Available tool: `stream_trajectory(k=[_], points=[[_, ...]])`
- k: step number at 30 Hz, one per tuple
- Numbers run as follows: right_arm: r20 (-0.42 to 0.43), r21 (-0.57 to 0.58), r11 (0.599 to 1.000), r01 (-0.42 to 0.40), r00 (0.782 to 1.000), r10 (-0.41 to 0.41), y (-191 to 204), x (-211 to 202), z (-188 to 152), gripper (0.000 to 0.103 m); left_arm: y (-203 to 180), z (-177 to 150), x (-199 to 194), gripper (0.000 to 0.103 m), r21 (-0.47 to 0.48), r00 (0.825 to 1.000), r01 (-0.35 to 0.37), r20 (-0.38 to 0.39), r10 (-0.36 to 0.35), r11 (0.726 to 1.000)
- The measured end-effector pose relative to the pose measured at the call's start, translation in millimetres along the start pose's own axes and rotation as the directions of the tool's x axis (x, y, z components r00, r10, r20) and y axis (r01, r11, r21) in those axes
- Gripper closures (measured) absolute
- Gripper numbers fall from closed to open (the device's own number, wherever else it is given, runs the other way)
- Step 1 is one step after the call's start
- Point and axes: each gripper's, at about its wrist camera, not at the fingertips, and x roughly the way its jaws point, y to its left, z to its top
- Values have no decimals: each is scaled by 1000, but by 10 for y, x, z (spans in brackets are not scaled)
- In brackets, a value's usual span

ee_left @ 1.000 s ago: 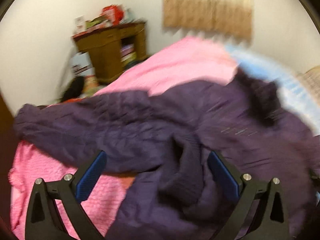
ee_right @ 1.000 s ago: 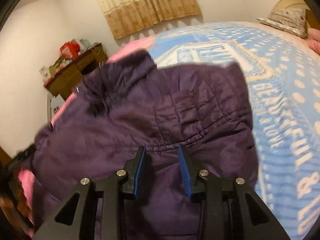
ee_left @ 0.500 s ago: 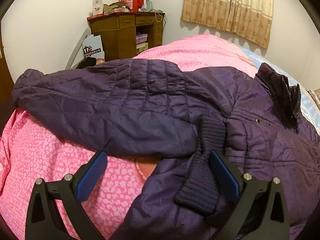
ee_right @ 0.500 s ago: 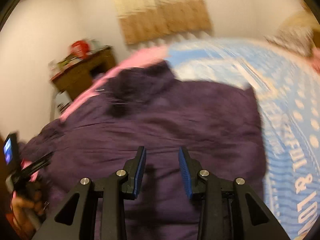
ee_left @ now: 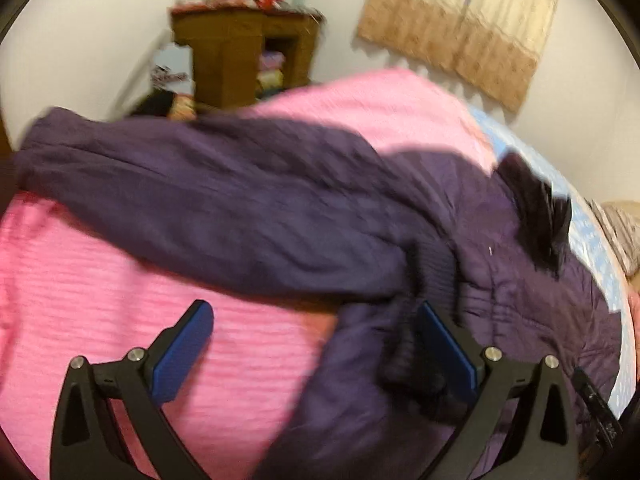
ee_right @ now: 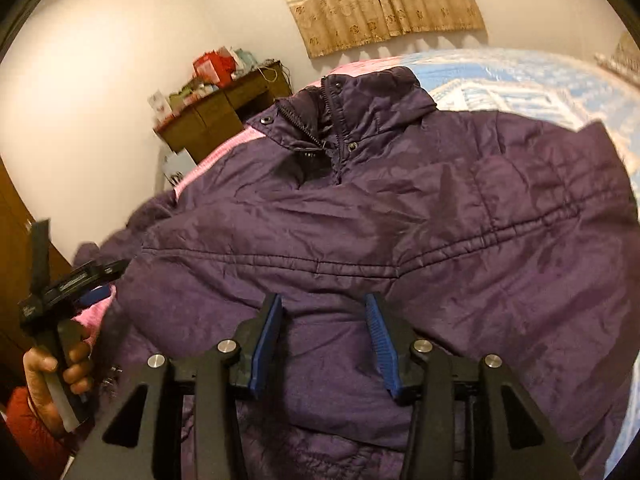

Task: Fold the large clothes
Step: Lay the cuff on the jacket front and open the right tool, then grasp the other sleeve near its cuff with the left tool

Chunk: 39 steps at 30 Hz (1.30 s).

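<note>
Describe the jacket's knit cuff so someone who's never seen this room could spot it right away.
Start at the bed with the pink blanket; the purple jacket sprawls across it. One sleeve lies over the blanket, and by the left claw hangs the knit cuff. Its ribbed, darker knit contrasts with the smooth padded fabric around it.

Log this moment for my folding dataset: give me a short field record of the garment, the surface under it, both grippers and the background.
garment: purple padded jacket, spread out, collar away from the right wrist camera
sleeve: long sleeve stretched across the pink blanket
surface: bed, pink blanket on one side, blue patterned cover on the other
left gripper: fingers wide apart, nothing clamped, ribbed cuff beside its right finger
right gripper: fingers apart above the jacket body
background: wooden desk, beige curtain
</note>
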Motion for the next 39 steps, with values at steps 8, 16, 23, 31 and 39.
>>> stream_trajectory(k=[8,16,23,31,39], points=[[1,-14,1000,7,1000,-7,59,7,-28,54,1609,609,-497,0,-386,973,-109,148,178,916],[2,-12,1000,6,1000,-6,69,15,-30,54,2342,690,-265,1,-530,952,-212,79,297,821],[2,-15,1000,10,1000,-10,68,11,-39,54,2418,686,-2,2,-609,974,-164,26,226,776],[3,-13,1000,9,1000,-9,74,16,-41,53,2352,815,227,47,-612,986,-123,11,163,782],[4,-10,1000,5,1000,-5,81,21,-46,53,2134,916,13,94,-515,977,-138,72,202,846]])
